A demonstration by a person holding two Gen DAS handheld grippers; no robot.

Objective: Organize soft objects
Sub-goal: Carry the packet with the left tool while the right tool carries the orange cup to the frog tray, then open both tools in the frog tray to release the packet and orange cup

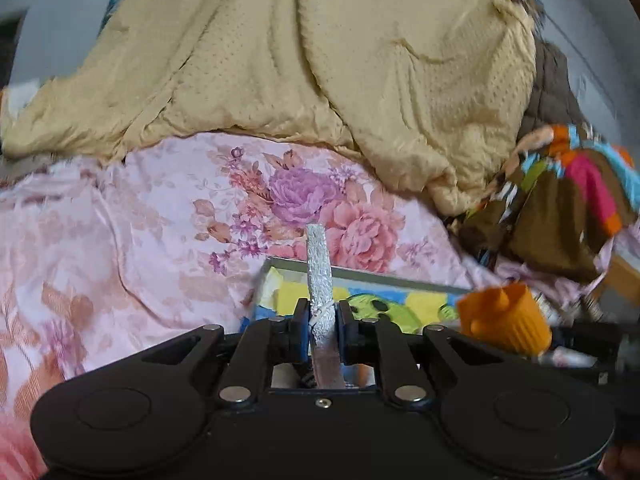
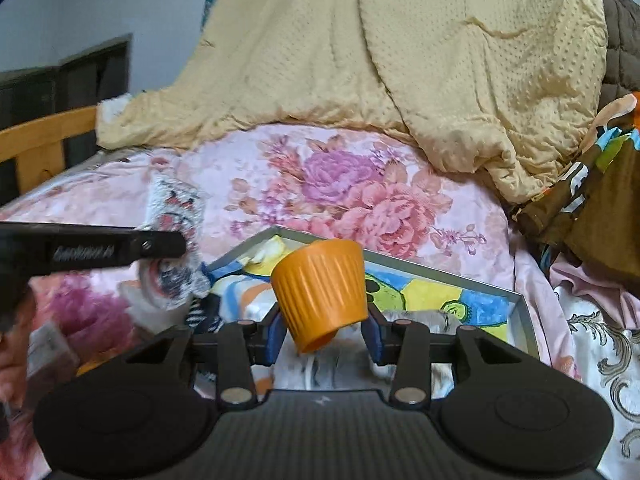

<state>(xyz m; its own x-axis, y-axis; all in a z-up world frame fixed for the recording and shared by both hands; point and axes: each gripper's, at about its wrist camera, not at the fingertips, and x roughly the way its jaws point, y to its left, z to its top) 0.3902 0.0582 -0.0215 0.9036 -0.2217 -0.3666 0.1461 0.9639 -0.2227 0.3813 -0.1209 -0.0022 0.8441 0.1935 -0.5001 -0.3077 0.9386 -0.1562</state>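
My left gripper [image 1: 322, 312] is shut on a thin silvery sequined cloth piece [image 1: 318, 264], which stands edge-on between the pads. In the right wrist view that cloth [image 2: 176, 216] shows a red and black pattern and hangs from the left gripper [image 2: 176, 244] at the left. My right gripper [image 2: 324, 332] is shut on a ribbed orange cup [image 2: 324, 288], tilted and off the bed. The cup [image 1: 504, 320] also shows in the left wrist view at the lower right. Below both lies a grey-rimmed tray [image 2: 440, 270] holding a colourful cartoon cloth [image 2: 432, 296].
A pink floral bedsheet [image 1: 140, 220] covers the bed. A big yellow-beige blanket [image 1: 320, 60] is heaped behind it. A brown multicoloured cloth [image 1: 560, 208] lies at the right. A wooden bed rail [image 2: 44, 136] and a dark cabinet [image 2: 80, 72] stand at the left.
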